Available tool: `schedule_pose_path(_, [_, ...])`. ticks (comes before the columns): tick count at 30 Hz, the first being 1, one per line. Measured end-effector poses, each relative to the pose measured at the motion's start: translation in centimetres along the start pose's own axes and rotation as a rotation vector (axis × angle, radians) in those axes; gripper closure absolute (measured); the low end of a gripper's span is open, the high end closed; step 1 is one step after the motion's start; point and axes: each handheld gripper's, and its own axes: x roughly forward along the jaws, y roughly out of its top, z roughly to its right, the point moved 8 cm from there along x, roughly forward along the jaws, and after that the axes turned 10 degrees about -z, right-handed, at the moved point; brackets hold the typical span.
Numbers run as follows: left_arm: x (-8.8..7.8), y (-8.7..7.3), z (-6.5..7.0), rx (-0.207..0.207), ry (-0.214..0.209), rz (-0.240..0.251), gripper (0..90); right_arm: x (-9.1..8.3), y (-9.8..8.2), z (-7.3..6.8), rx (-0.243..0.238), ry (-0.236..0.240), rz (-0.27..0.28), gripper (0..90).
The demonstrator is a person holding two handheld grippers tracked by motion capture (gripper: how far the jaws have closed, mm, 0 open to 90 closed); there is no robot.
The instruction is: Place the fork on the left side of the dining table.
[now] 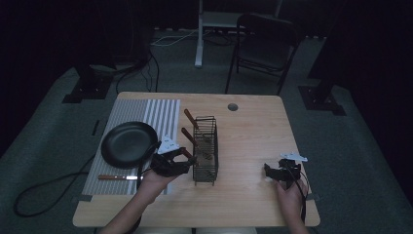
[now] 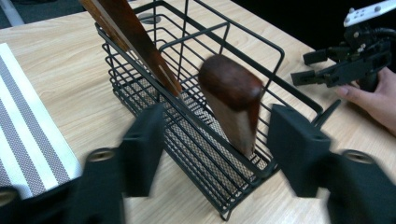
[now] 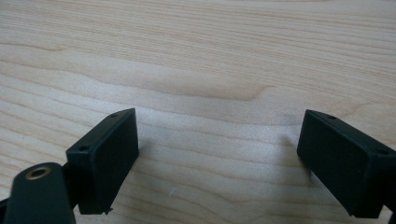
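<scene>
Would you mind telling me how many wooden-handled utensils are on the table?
3. Two stand in the wire rack: a far one and a near one. The third lies on the striped mat, in front of the pan. The rack could hide more.

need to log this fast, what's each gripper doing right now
left gripper: open, jaws either side of a wooden handle, not pressing it
right gripper: open, nothing held

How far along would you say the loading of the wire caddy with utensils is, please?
Three wooden-handled utensils stand in the wire caddy. The left tool has its open jaws either side of the nearest handle, not pressing it. One utensil lies on the striped mat. The right tool rests open.
</scene>
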Motion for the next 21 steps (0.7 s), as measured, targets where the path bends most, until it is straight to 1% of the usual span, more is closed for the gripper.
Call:
schedule_pose_path(1, [0.1, 0.1, 0.1, 0.004, -0.018, 0.003, 51.7, 0.0, 0.0, 0.0, 0.000, 0.000, 0.000, 12.3])
schedule_pose_path(4, [0.3, 0.2, 0.4, 0.020, -0.027, -0.001, 59.5, 0.0, 0.0, 0.0, 0.001, 0.000, 0.000, 12.3])
schedule_pose_path(5, [0.3, 0.2, 0.4, 0.020, -0.027, -0.001, 62.0, 0.0, 0.0, 0.0, 0.001, 0.000, 0.000, 12.3])
schedule_pose_path(6, [0.3, 0.2, 0.6, 0.020, -0.042, 0.006, 62.6, 0.0, 0.0, 0.0, 0.001, 0.000, 0.000, 12.3])
schedule_pose_path(8, [0.3, 0.3, 0.6, 0.019, -0.041, 0.013, 69.2, 0.0, 0.0, 0.0, 0.000, 0.000, 0.000, 12.3])
schedule_pose_path(10, [0.3, 0.3, 0.7, 0.015, -0.065, 0.016, 70.0, 0.0, 0.0, 0.0, 0.000, 0.000, 0.000, 12.3])
schedule_pose_path(11, [0.2, 0.4, 0.8, -0.003, -0.099, 0.025, 72.5, 0.0, 0.0, 0.0, 0.001, 0.000, 0.000, 12.3])
schedule_pose_path(13, [0.2, 0.4, 0.9, -0.003, -0.112, 0.028, 73.3, 0.0, 0.0, 0.0, 0.000, 0.000, 0.000, 12.3])
schedule_pose_path(14, [0.2, 0.4, 0.9, -0.003, -0.112, 0.028, 74.4, 0.0, 0.0, 0.0, 0.000, 0.000, 0.000, 12.3])
schedule_pose_path(15, [0.1, 0.5, 1.1, -0.012, -0.138, 0.032, 75.2, 0.0, 0.0, 0.0, 0.000, 0.000, 0.000, 12.3])
schedule_pose_path(21, [0.1, 0.7, 1.4, 0.005, -0.141, 0.042, 76.3, 0.0, 0.0, 0.0, 0.000, 0.000, 0.000, 12.3])
